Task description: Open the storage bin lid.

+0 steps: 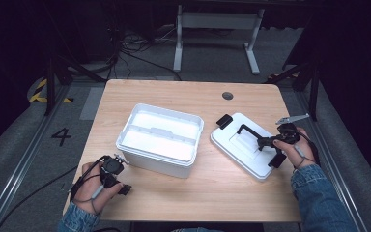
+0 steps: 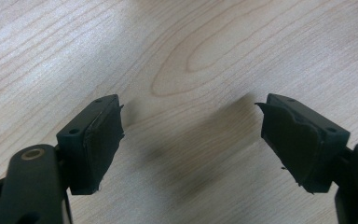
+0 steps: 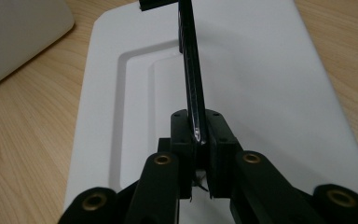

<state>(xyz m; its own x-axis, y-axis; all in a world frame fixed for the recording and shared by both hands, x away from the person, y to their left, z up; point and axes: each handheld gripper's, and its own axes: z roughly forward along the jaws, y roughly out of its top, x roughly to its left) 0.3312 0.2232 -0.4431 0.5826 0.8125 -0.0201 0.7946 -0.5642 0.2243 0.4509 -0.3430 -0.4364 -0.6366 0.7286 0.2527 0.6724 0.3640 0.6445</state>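
My left gripper sits low at the near left corner of the light wooden surface, held in my left hand. Its jaws stand wide apart with nothing between them; in the left gripper view the gripper looks down on bare wood grain, and the dark pads are worn at their edges.

My right gripper is over the right side of the surface, held in my right hand. Its jaws are pressed together on the thin black handle bar of the flat white rectangular plastic lid. In the right gripper view the gripper clamps that black handle bar edge-on, and the bar runs up and away from the jaws over the white lid, which has a shallow recessed panel in its middle. I cannot tell whether the lid rests fully on the wood or is slightly tilted.

Just left of the lid, near the middle of the surface, stands the open white rectangular plastic storage box, apart from the lid. A corner of that box appears at the upper left of the right gripper view.

A small dark round hole sits in the surface near its far edge.
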